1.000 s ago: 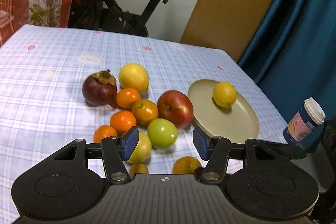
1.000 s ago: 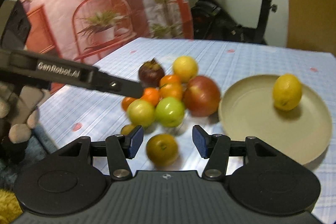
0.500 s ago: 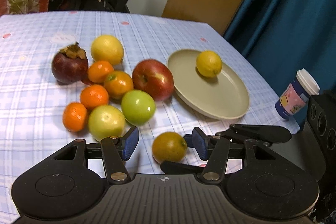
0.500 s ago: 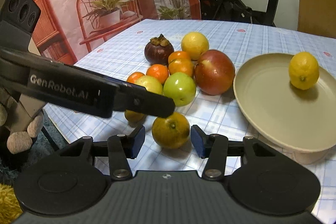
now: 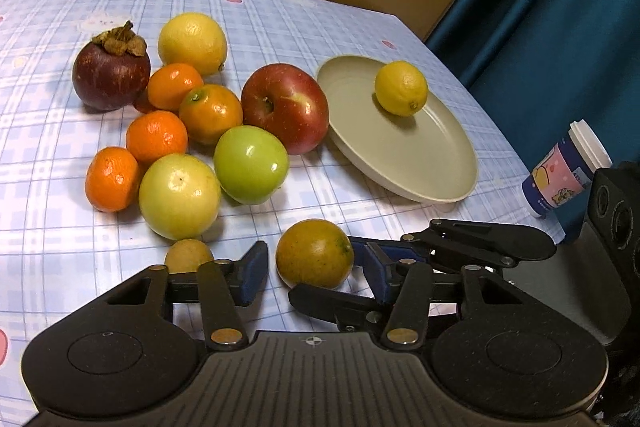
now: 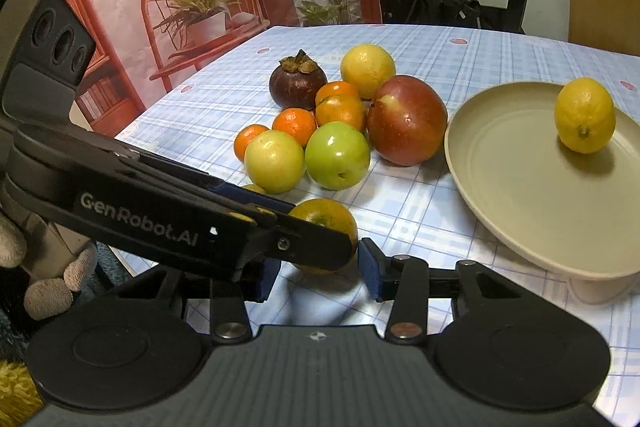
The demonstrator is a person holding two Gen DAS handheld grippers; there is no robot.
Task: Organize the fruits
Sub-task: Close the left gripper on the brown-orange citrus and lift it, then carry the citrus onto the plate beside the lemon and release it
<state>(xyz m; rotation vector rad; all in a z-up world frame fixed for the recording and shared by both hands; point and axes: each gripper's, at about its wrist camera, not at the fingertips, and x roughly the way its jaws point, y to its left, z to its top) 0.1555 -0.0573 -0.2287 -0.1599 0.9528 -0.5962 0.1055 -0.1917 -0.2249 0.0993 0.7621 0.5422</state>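
A green-tinged orange lies on the checked tablecloth near the front edge, apart from the fruit pile. My left gripper brackets it, jaws closing, with a gap still showing at the left pad. My right gripper also straddles this orange, jaws closing; its fingers come in from the right. The left gripper's finger crosses in front and hides the right gripper's left pad. A beige plate holds one lemon.
The pile holds a red apple, two green apples, a mangosteen, a yellow citrus and several mandarins. A small yellowish fruit sits by the left finger. A paper cup stands at the table's right edge.
My left gripper sank and swung over from the green apples to the lone orange. Both grippers narrowed their jaws, and the left finger now crosses low in front of the right gripper.
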